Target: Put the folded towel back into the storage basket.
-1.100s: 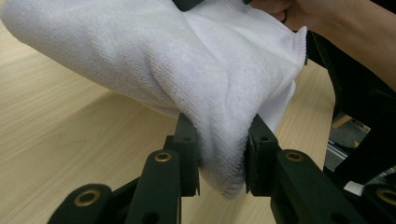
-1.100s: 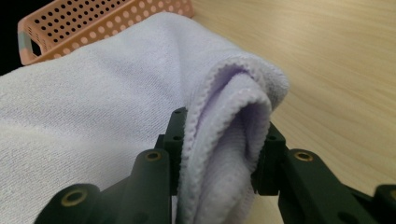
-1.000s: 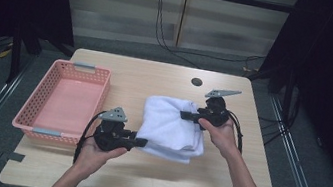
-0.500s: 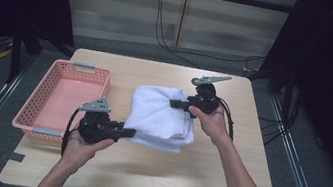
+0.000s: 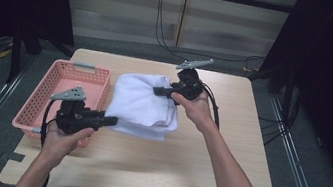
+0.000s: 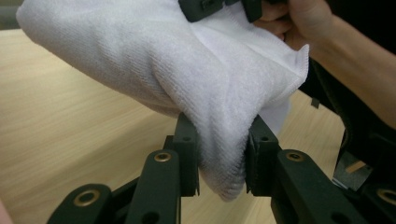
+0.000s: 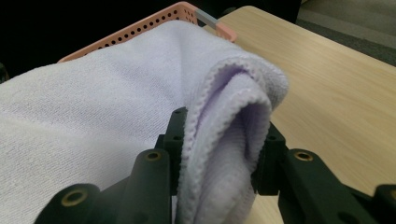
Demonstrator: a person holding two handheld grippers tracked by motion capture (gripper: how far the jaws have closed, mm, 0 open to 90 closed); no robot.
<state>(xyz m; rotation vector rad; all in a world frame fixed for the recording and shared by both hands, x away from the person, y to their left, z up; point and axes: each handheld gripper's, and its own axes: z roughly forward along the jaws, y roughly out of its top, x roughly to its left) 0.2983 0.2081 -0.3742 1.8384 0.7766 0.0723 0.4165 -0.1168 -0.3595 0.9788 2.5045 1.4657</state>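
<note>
The wooden worktop (image 5: 222, 173) carries the scene, pale and bare toward the person's side. At its left edge sits a pink basket (image 5: 56, 87) with perforated walls and a grey handle clip on its far rim; in the right gripper view its rim (image 7: 154, 21) rises just behind the cloth.

Beside the basket, to its right, a folded white towel (image 5: 140, 104) is held between both tools — its lower edge droops toward the worktop, though whether it touches the wood cannot be told. It lies in thick layers, the stitched hem showing in the left gripper view (image 6: 154, 65).

The left hand-held gripper (image 5: 110, 121) comes in level from the basket's side, gripped by the left hand (image 5: 63, 138), and pinches the near left corner of the towel; in its own view the two black jaws press a rounded fold of cloth from both sides. The right hand-held gripper (image 5: 158, 92), in the right hand (image 5: 195, 109), clamps the far right part of the towel — its own view shows a doubled, hemmed fold (image 7: 219, 154) squeezed between the jaws. A grey three-cornered plate tops each tool, and a black cable trails from each.
</note>
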